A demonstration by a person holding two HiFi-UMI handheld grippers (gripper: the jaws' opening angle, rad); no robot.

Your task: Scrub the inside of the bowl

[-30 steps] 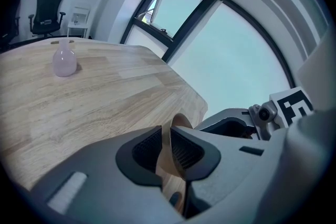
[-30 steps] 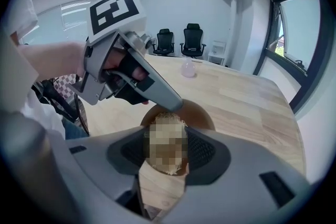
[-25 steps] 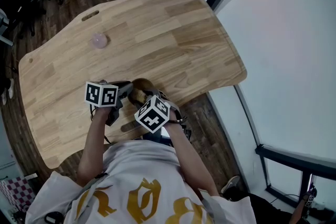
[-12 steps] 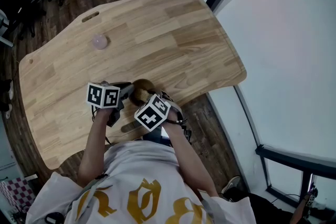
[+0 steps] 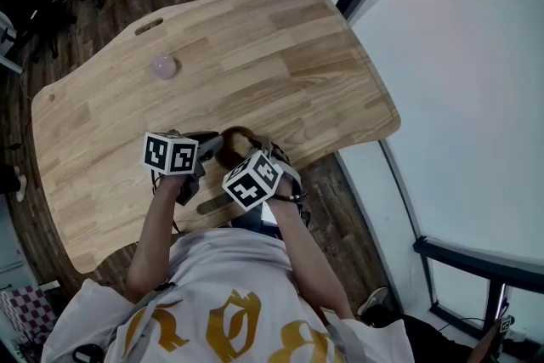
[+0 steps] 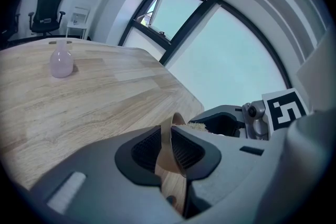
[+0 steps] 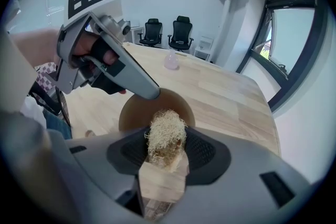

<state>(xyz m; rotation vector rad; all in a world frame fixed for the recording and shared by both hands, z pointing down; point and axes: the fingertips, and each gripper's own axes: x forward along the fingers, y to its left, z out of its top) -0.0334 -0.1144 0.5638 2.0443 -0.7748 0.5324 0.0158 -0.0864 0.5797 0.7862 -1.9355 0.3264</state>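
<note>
Dark plank flooring surrounds a light wooden tabletop with rounded corners. Near its front edge, close to the person, is a small brown wooden bowl, and both claws meet at it.

The left claw comes in from the left and is narrow, pinching the bowl's thin wall. The rim stands up between the two ribbed black pads, which lie against it on either side. Its jaws have just been easing apart a little, with the wall between them.

The right claw points steeply down and is clamped on a pale straw-coloured fibre scrubber. The scrubber's frayed tuft sticks out past the pads, over the bowl's hollow. The left claw's grey tip sits on the rim at the far left side of that hollow. Whether the tuft touches the inner surface cannot be made out.

A small translucent pink bottle stands upright, well apart, toward the far left of the tabletop. Two black office chairs stand beyond the far end.
</note>
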